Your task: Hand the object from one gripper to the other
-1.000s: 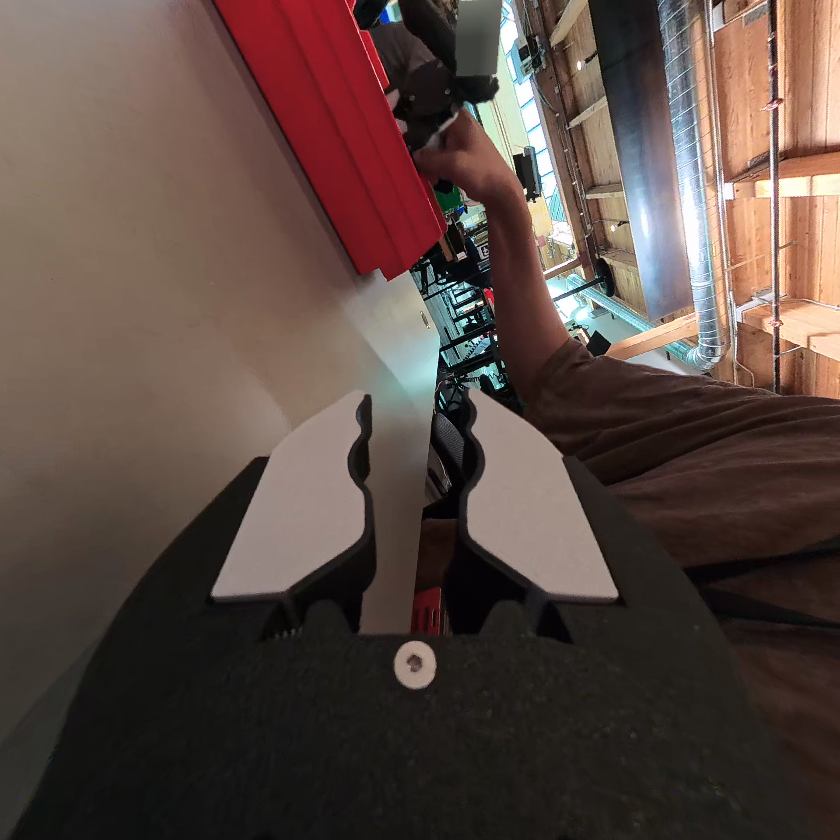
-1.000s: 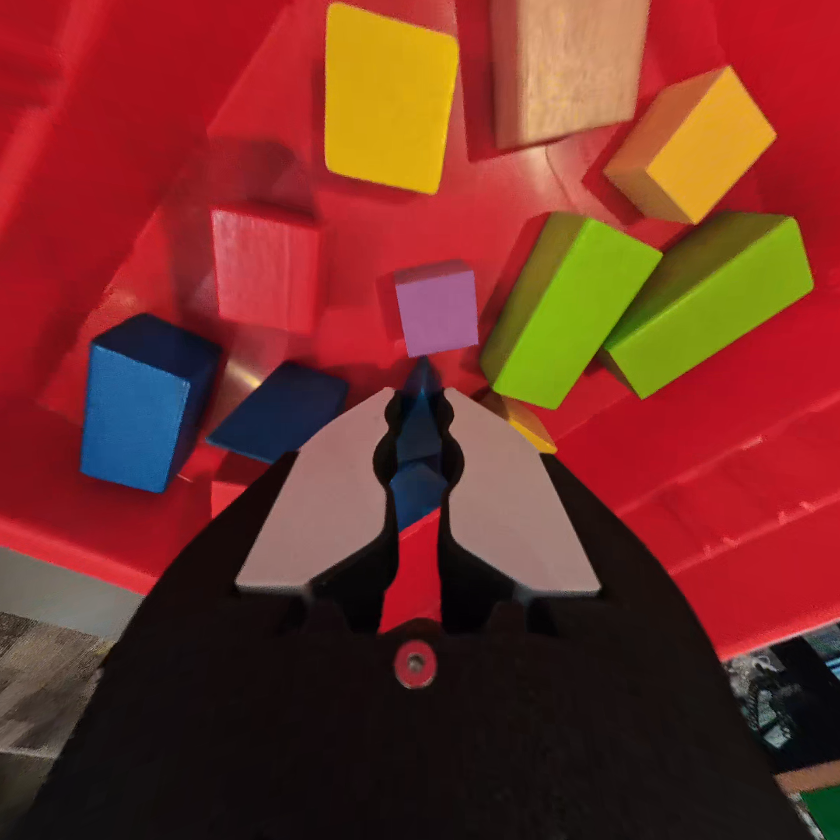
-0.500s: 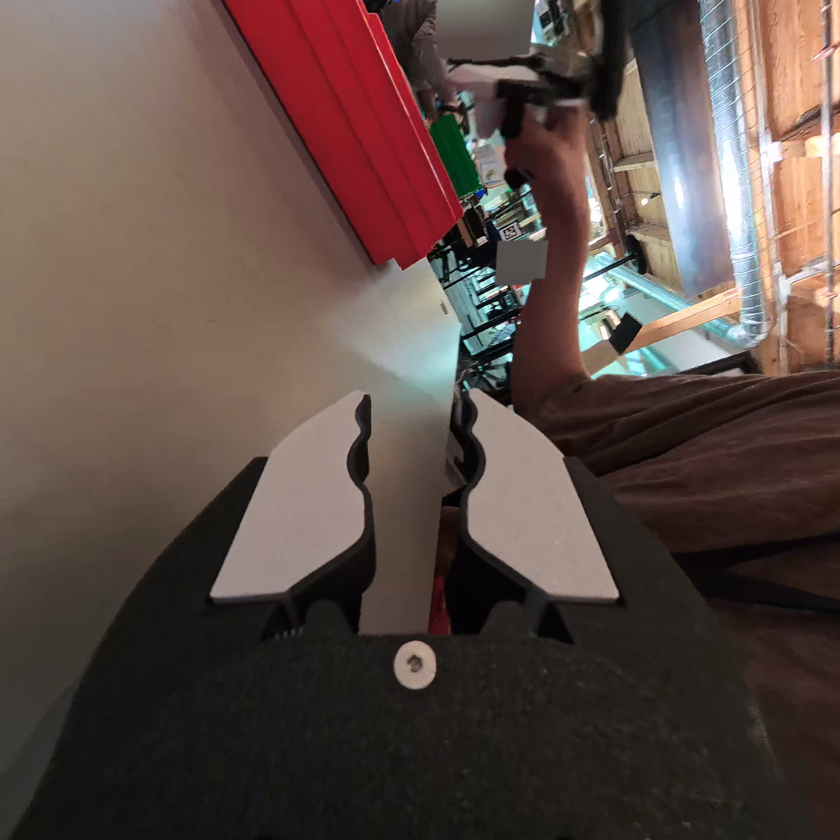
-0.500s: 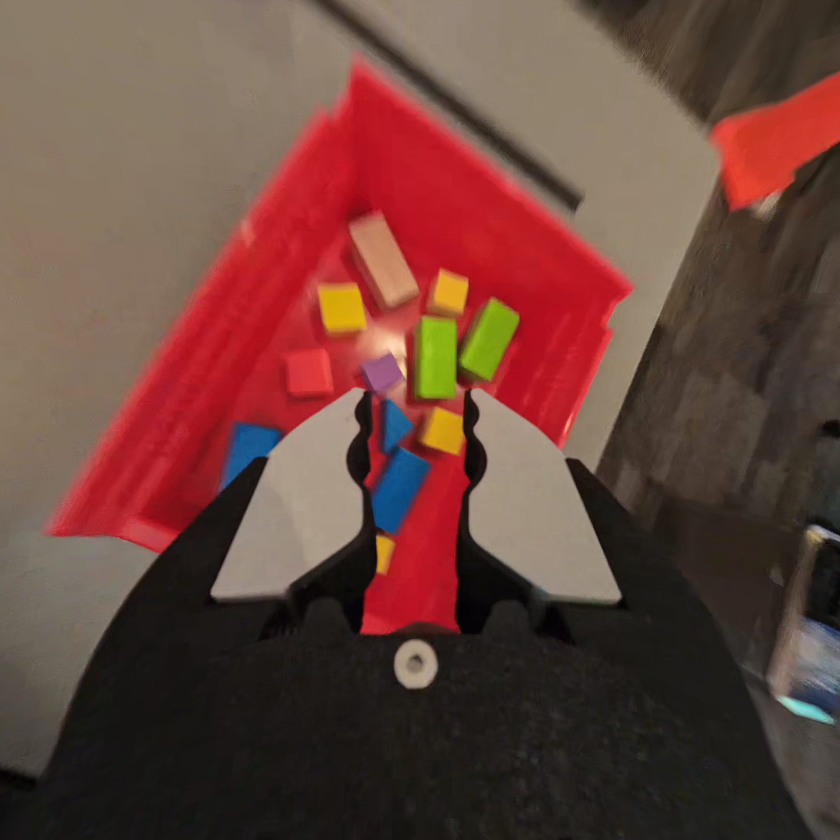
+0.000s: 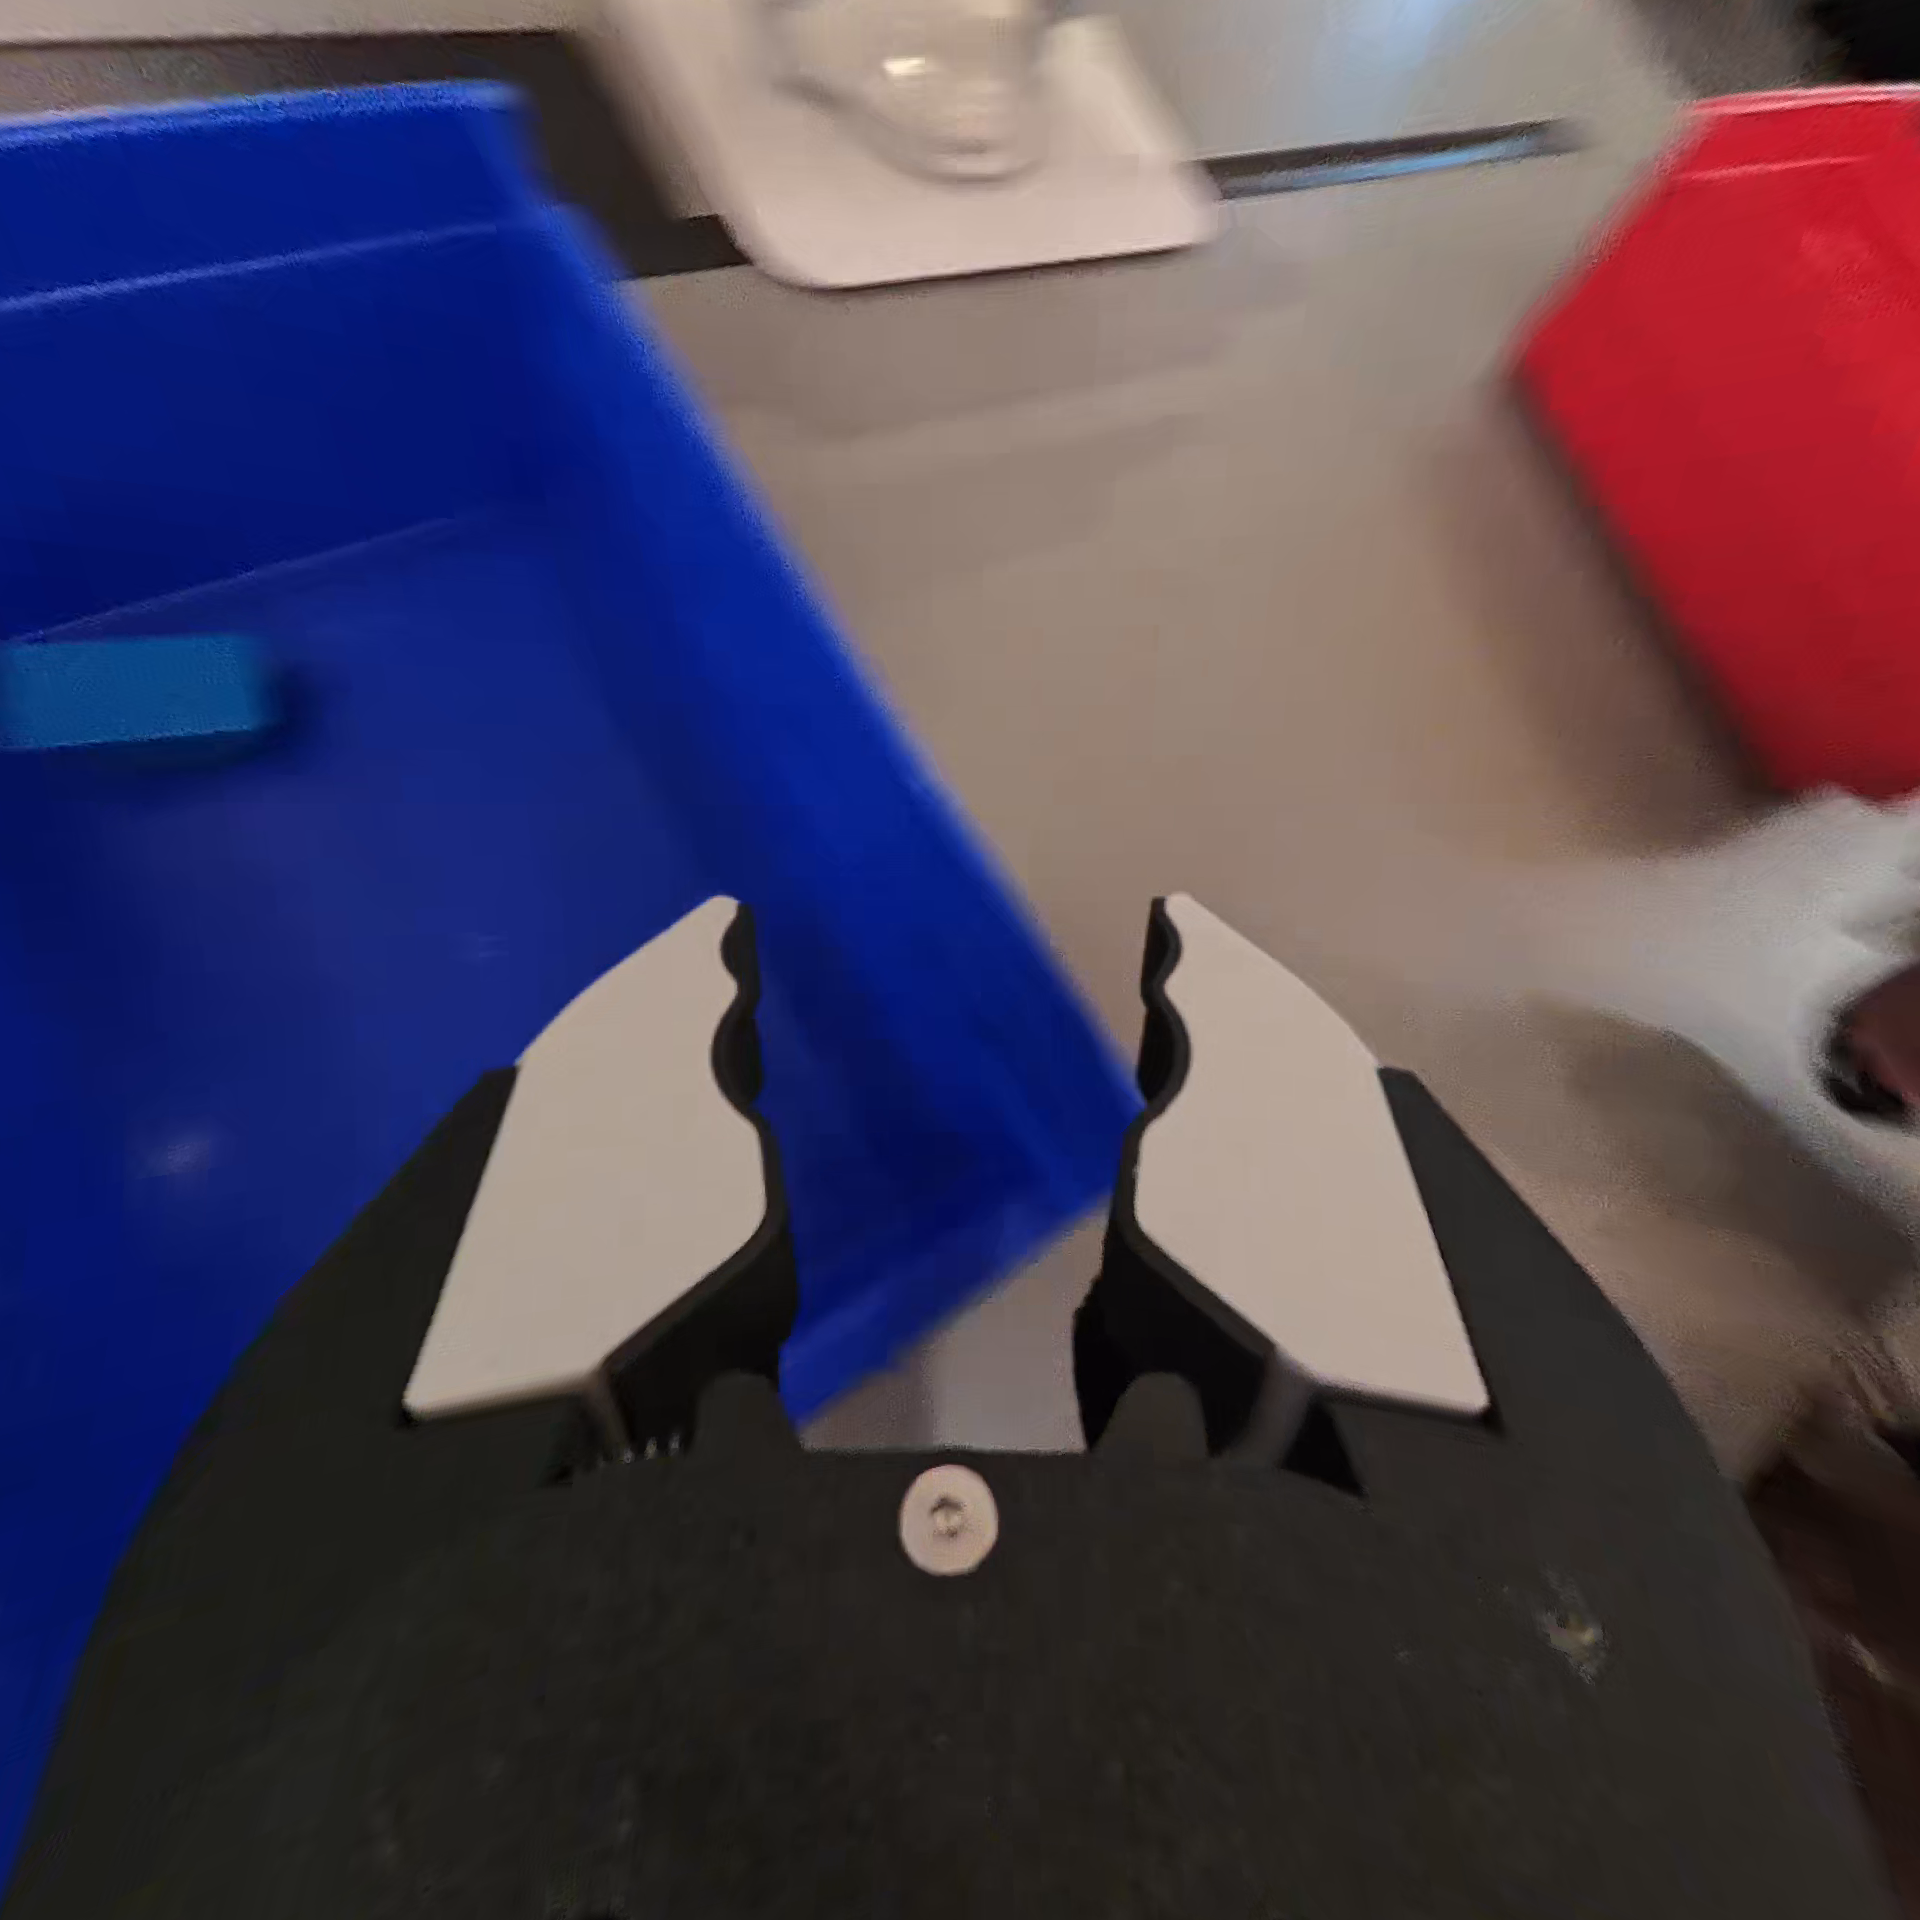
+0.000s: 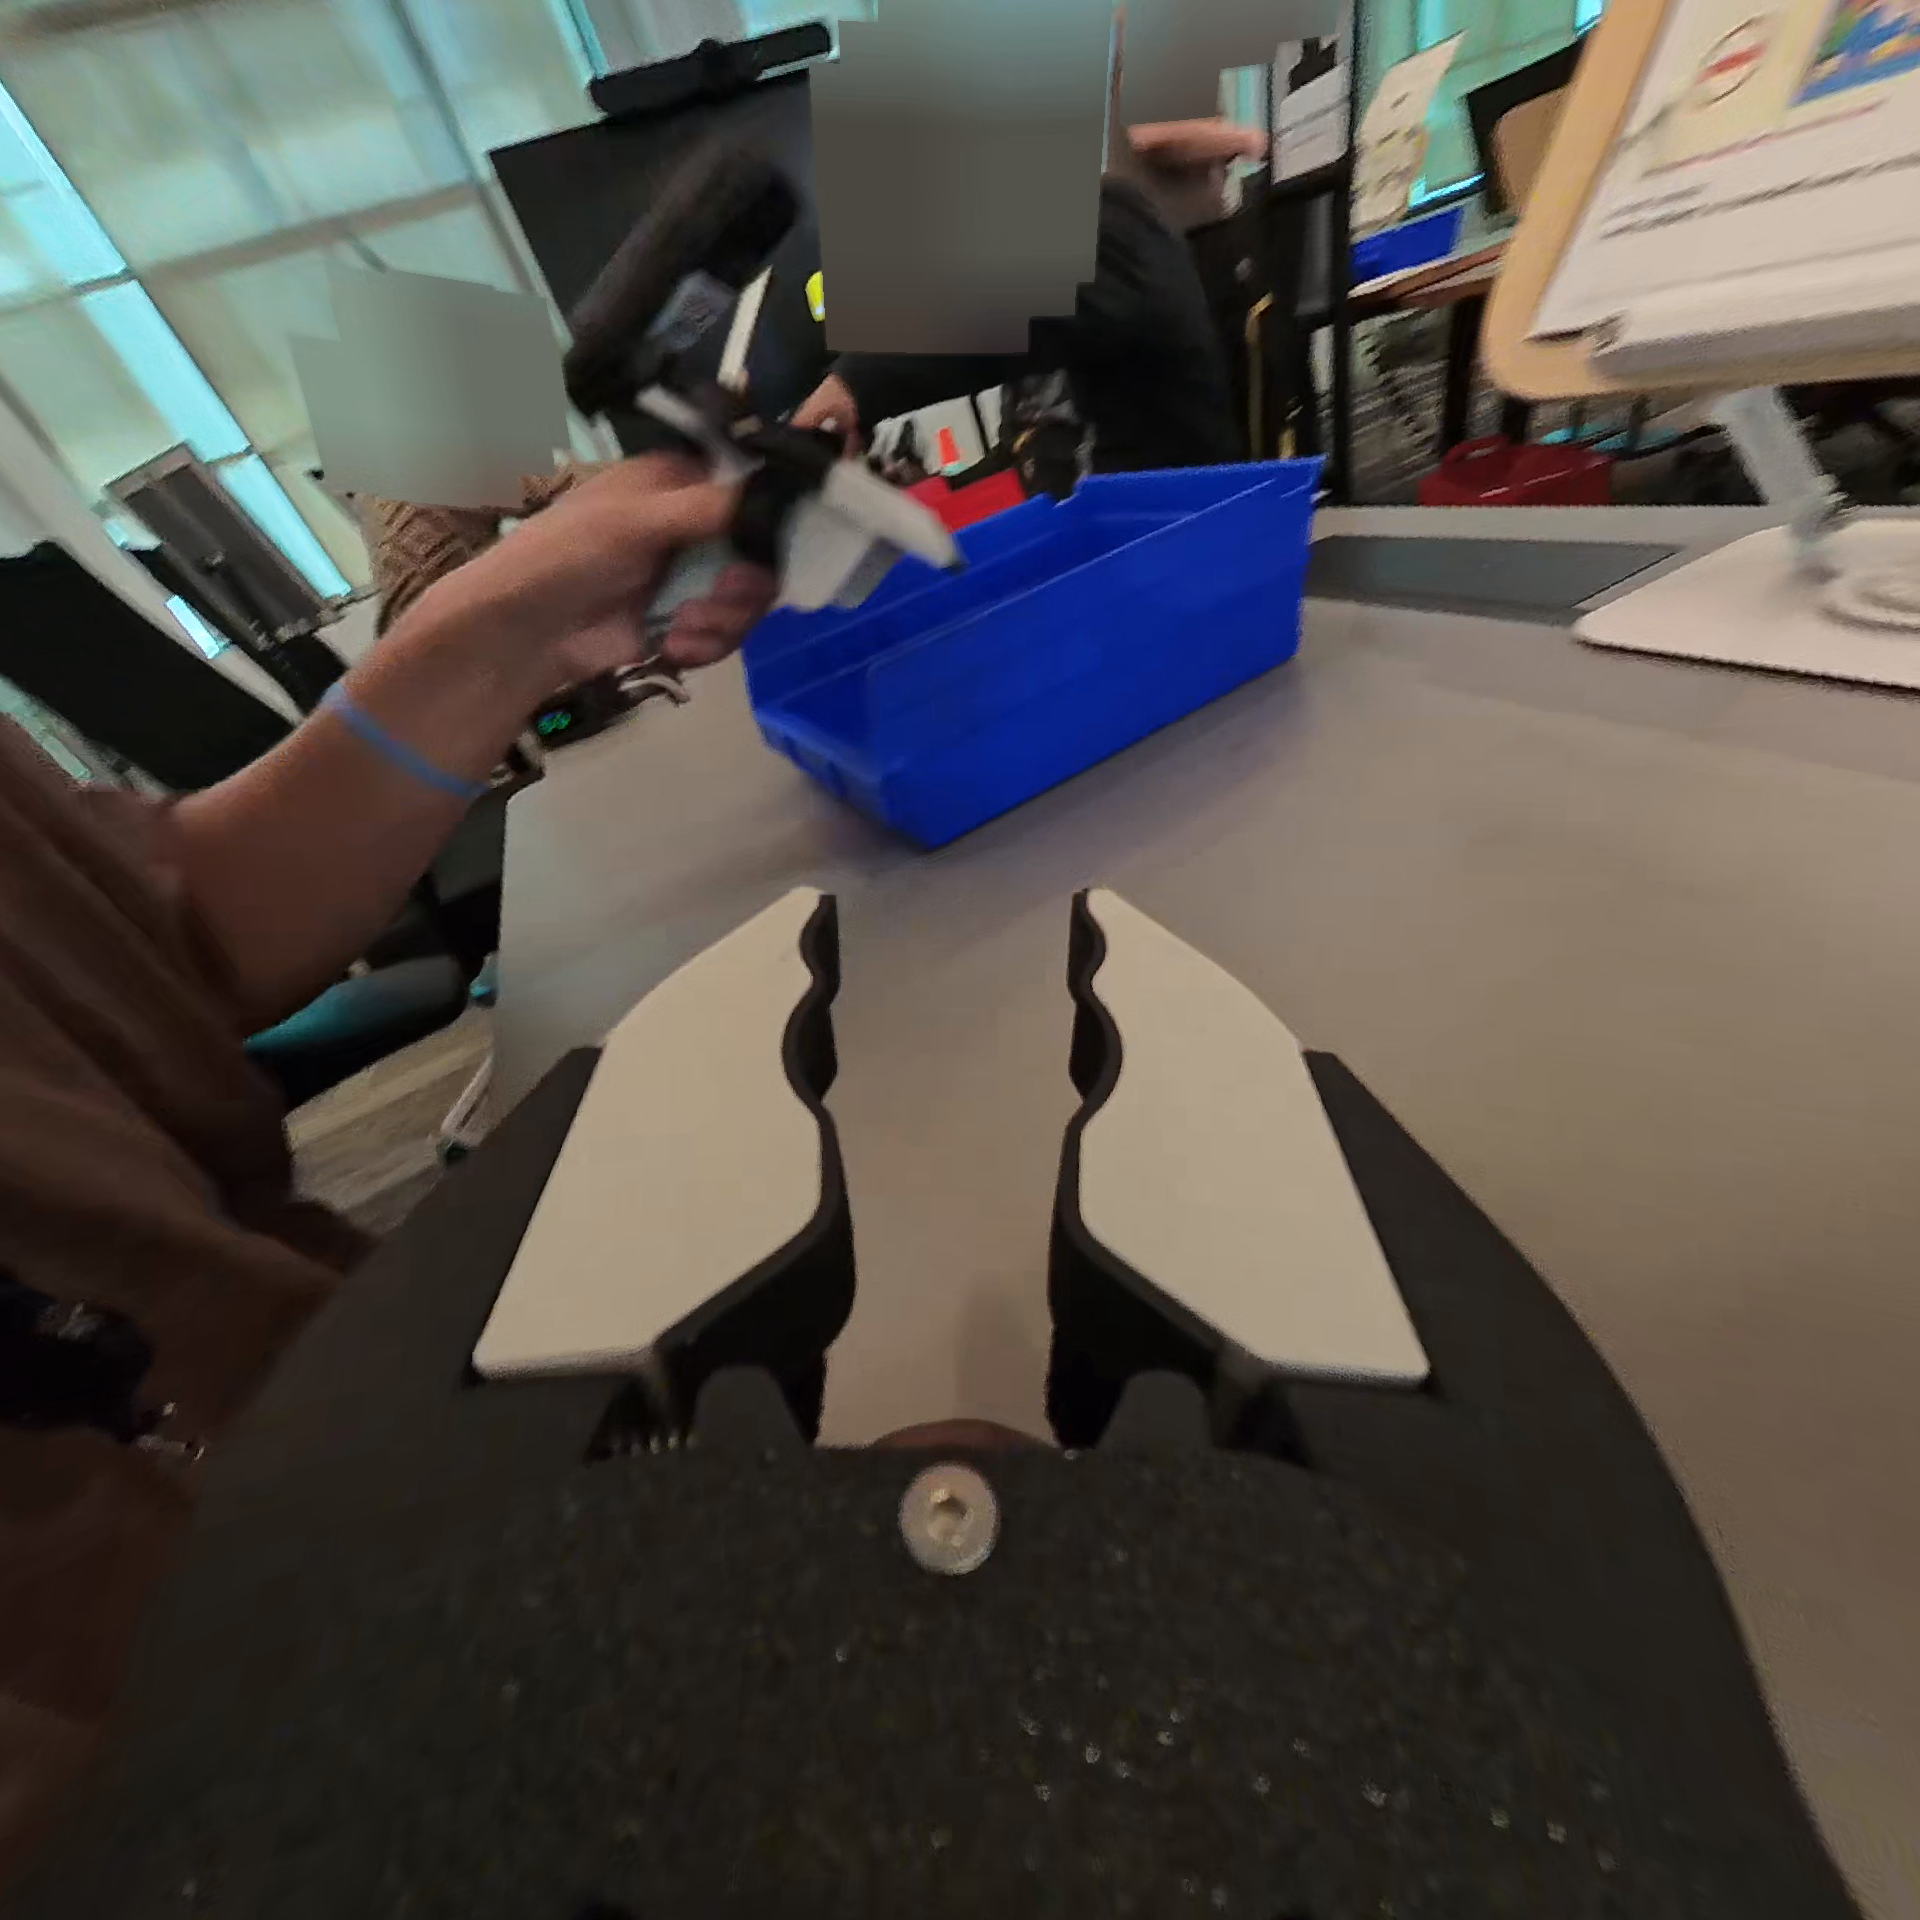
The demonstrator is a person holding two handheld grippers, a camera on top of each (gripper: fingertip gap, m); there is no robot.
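Note:
My left gripper (image 5: 945,914) is open and empty, pointing down at the near right corner of a blue bin (image 5: 436,436). A light blue block (image 5: 135,691) lies inside that bin at the left. The red bin (image 5: 1745,416) is at the right, blurred, and what it holds is hidden. My right gripper (image 6: 951,904) is open and empty, low over the grey table (image 6: 1455,883). The right wrist view shows the blue bin (image 6: 1039,644) ahead, with the left gripper (image 6: 883,535) held in a hand above its near end.
A white flat base (image 5: 966,187) stands behind the bins; it also shows at the right in the right wrist view (image 6: 1766,613). A blurred white shape (image 5: 1766,987) sits at the right edge. People stand beyond the table. An arm in a brown sleeve (image 6: 156,935) is at the left.
My right gripper let go of the dark blue block, rose out of the red bin and swung toward the blue bin. My left gripper turned from sideways to over the blue bin and opened wider.

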